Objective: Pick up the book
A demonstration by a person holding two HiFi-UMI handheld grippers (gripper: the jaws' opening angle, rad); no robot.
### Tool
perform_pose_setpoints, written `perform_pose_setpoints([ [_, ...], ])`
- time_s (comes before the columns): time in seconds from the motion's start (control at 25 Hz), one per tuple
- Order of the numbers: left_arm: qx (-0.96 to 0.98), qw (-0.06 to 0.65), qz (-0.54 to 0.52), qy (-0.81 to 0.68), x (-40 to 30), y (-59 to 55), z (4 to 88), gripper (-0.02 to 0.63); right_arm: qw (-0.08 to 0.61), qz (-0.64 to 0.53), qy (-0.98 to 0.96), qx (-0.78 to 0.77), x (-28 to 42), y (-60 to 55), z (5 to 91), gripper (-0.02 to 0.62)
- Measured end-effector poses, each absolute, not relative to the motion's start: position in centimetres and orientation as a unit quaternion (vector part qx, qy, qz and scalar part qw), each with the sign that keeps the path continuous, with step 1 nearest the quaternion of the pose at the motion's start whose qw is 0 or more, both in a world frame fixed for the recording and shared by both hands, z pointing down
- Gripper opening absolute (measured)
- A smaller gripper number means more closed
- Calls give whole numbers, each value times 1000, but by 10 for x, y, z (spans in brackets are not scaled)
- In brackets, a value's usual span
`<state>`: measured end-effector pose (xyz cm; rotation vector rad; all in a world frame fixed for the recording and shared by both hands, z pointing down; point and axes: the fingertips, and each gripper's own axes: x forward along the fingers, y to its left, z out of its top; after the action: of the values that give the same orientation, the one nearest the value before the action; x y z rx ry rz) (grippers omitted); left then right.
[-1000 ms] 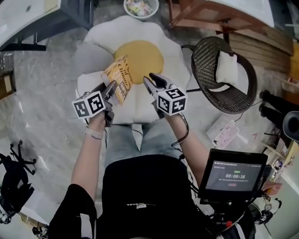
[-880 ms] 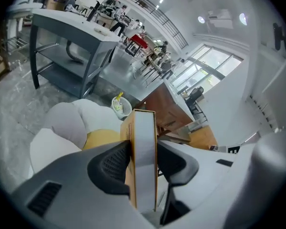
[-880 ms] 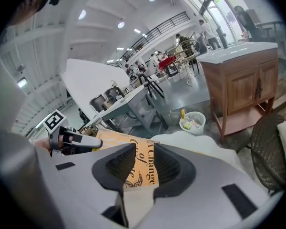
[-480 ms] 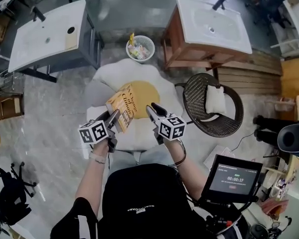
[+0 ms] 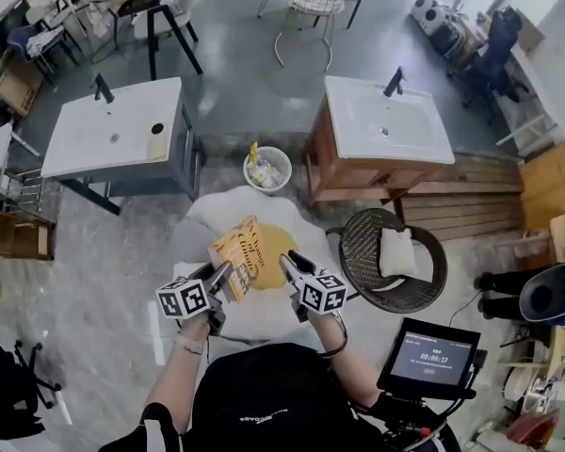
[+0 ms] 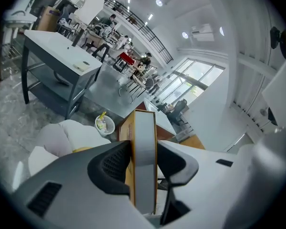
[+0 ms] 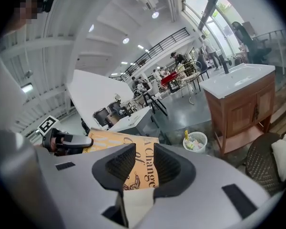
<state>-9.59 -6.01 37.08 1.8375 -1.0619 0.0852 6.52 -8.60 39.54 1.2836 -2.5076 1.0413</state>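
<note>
Grip, left: left gripper (image 5: 218, 276) clamped on the book (image 5: 242, 257), a pad on each cover at one edge, with the page block standing upright between the jaws.

Grip, right: right gripper (image 5: 292, 264) with jaws part way apart and nothing pinched. The book's orange cover shows through the gap, just beyond and left of its tips.

Book: orange cover, tilted, jutting forward from the left gripper and held in the air clear of every surface.

Below both grippers: egg-shaped rug (image 5: 217, 217), white with a yellow centre.

Right of the right gripper: wicker chair (image 5: 356, 252) carrying a pale cushion (image 5: 394, 252).

Beyond the grippers: white wastebasket (image 5: 266, 169), then a grey washbasin cabinet (image 5: 113, 135) and a wooden one (image 5: 381, 125).

Hazards, judged:
- A one-edge hold leaves most of the book's weight ahead of the pads, so it may pivot or slide out and drop to the rug.
- The covers may splay open.
- The right gripper sits close enough that a stray nudge could lever the book loose.
</note>
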Motion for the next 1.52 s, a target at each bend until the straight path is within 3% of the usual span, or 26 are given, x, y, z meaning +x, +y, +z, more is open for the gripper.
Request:
perform_pose_setpoints([
  [0.6, 798, 422, -17, -430, -100, -52, 265, 166, 29, 293, -862, 412, 54, -73, 289, 133],
  [1.52, 805, 390, -45, -445, -115, -66, 245, 166, 12, 265, -873, 410, 43, -86, 269, 132],
])
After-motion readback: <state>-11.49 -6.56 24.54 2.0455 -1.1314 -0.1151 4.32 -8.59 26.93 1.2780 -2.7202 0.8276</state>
